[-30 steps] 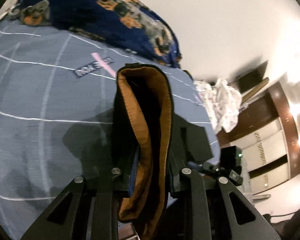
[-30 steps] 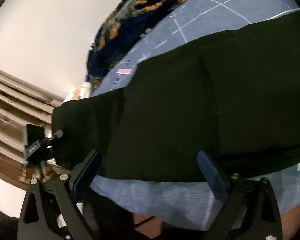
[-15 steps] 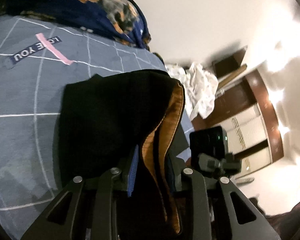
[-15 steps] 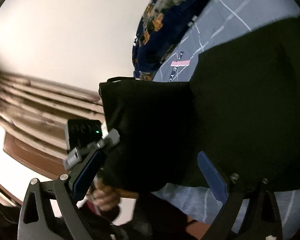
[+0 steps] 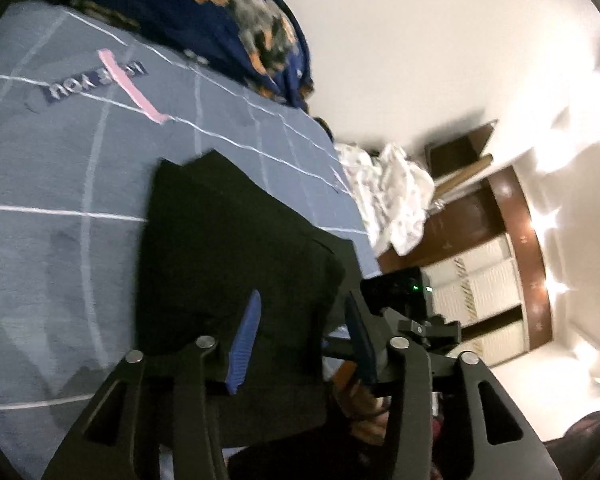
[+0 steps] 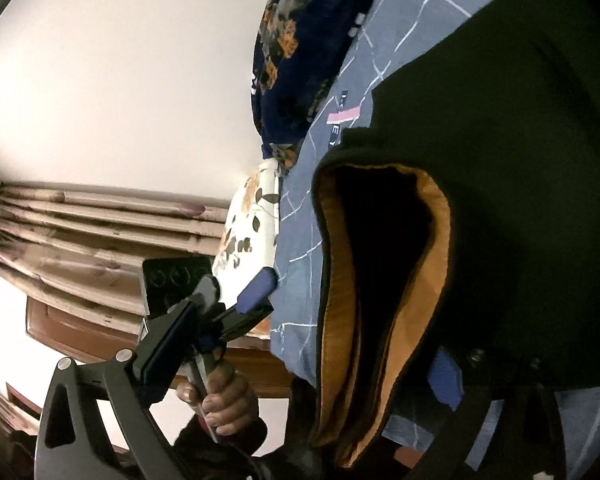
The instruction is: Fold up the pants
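Left tongs [image 5: 300, 344] are spreading, just letting go; pants [image 5: 228, 248] are lying folded on the bed [image 5: 60, 184], running toward 12 o'clock. Best to back out low, without dragging cloth. Right tongs [image 6: 300, 344] are standing wide, gripping nothing, the waistband sagging between them, tilting slightly down.

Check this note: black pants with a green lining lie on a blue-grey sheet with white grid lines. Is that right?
Not quite. The lining is orange-brown, not green, as the right wrist view shows. The rest holds: the black pants lie on the blue-grey sheet with white grid lines.
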Demonstrator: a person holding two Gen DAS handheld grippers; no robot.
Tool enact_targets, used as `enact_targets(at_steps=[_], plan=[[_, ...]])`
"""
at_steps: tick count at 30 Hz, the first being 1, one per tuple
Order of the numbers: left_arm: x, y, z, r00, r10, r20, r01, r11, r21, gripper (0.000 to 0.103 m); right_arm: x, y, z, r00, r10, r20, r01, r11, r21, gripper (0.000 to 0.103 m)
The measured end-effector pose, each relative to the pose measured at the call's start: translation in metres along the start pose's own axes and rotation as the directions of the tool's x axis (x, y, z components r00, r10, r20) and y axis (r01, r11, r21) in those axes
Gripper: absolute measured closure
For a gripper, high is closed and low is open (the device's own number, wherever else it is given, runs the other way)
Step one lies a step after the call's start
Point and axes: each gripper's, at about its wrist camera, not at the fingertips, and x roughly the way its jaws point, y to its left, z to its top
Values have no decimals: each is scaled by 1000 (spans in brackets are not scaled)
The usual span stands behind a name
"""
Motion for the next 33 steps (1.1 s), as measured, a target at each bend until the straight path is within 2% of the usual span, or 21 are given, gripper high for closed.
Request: enact_targets(at_steps=[2,5,7,8,9,13,18,20,22,25,33], plan=[[-4,3,-2,1000,23,3,-23,1000,7,57,3,2,0,999,-38,-8,38,999,-13,2],[-6,10,-11,998,70,-4,-70,997,18,57,10,8,-3,988,-155,-19,153,986,-65,5],[-3,15,-16,995,100,-22,-99,995,22,57,17,9,-6,971,-237,-43,232,968,-100,26],[0,16,-20,992,122,-35,-121,992,26,57,22,8,-6,960,-273,-62,266,959,-104,54],[1,16,-22,990,136,-42,-135,990,30,57,25,6,-6,953,-295,-73,287,953,-96,76],[4,10,-27,981,188,-57,-183,980,71,56,16,16,0,957,-284,-54,276,953,-121,84],[4,-7,-21,982,188,-37,-183,978,104,50,-21,43,23,968,-250,-17,244,955,-167,87],[8,-14,-17,982,187,-34,-182,977,112,39,-44,51,34,967,-256,14,254,950,-183,87],[16,-19,-14,982,184,-33,-179,977,113,34,-72,55,48,957,-285,55,290,936,-199,87],[34,-26,-10,984,171,-54,-164,980,114,34,-109,50,65,943,-317,103,331,924,-192,87],[86,-45,-11,969,204,-141,-176,966,189,33,-184,1,84,911,-374,175,392,916,-81,87]])
